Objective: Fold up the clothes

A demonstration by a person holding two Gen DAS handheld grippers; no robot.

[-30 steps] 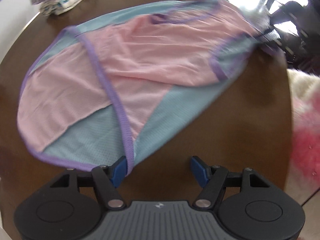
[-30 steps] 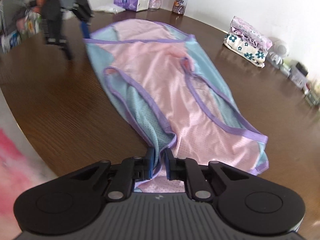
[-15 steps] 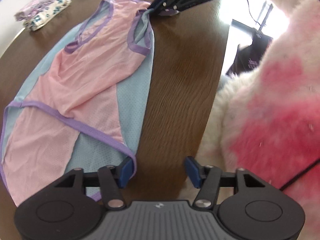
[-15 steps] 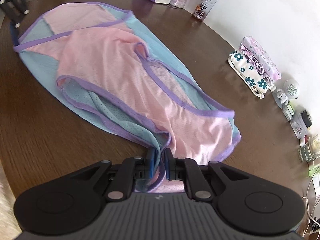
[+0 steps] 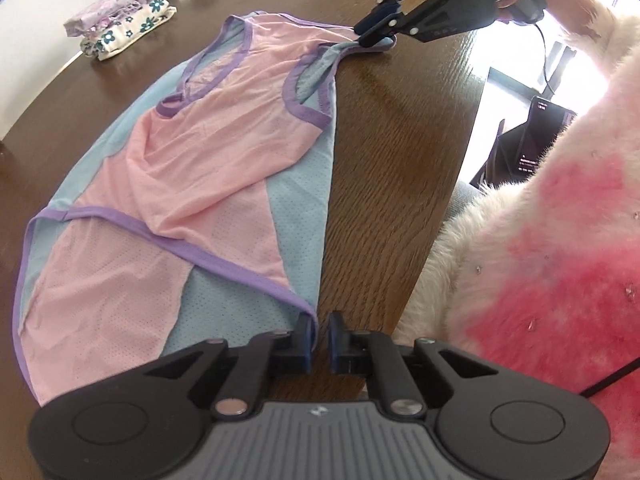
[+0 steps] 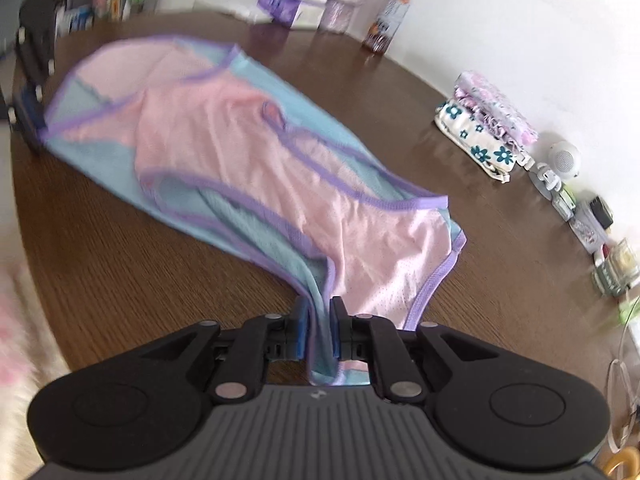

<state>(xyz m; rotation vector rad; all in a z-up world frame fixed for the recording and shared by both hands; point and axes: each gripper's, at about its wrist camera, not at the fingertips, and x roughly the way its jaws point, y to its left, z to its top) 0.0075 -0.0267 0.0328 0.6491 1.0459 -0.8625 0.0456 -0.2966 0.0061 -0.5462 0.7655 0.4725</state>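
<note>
The pink and blue top (image 5: 208,160) lies flat on the brown table (image 5: 384,168), close to the table's near edge. The left gripper (image 5: 319,336) pinches its bottom corner. The right gripper (image 6: 320,332) pinches a shoulder strap. Bare wood lies around it. Folded clothes (image 6: 486,136) sit well apart.

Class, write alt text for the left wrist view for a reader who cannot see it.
A pink, blue and purple-trimmed top lies flat on a dark wooden table. The left gripper pinches its near hem corner; the right gripper grips the far shoulder.
</note>
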